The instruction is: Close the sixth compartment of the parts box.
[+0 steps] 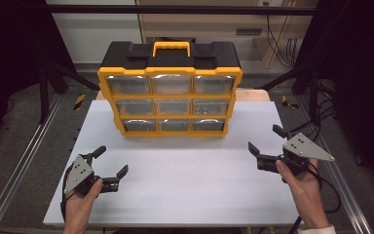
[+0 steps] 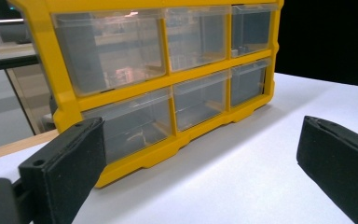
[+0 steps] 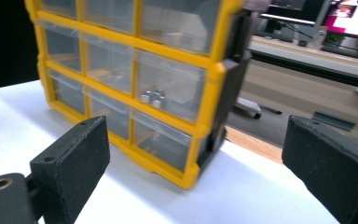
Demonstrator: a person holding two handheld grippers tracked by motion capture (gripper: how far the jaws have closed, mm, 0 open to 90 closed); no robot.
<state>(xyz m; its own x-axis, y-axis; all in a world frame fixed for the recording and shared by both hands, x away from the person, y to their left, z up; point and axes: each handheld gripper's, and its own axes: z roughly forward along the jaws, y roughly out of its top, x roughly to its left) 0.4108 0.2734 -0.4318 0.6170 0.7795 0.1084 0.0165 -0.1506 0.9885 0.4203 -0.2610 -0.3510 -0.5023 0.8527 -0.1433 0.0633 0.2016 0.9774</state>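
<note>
On the white surface (image 1: 175,185) we hold our left tool (image 1: 111,165) and right tool (image 1: 263,139) with jaws spread wide and empty, well apart, while the yellow-and-black plastic drawer organiser (image 1: 170,92) stands upright between them, farther back.

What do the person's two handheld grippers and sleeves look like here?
Both the left gripper and right gripper are black, with flat, matte jaws and a grey three-cornered plate on top. A black cable trails from each. A white cuff shows at the right wrist.
</note>
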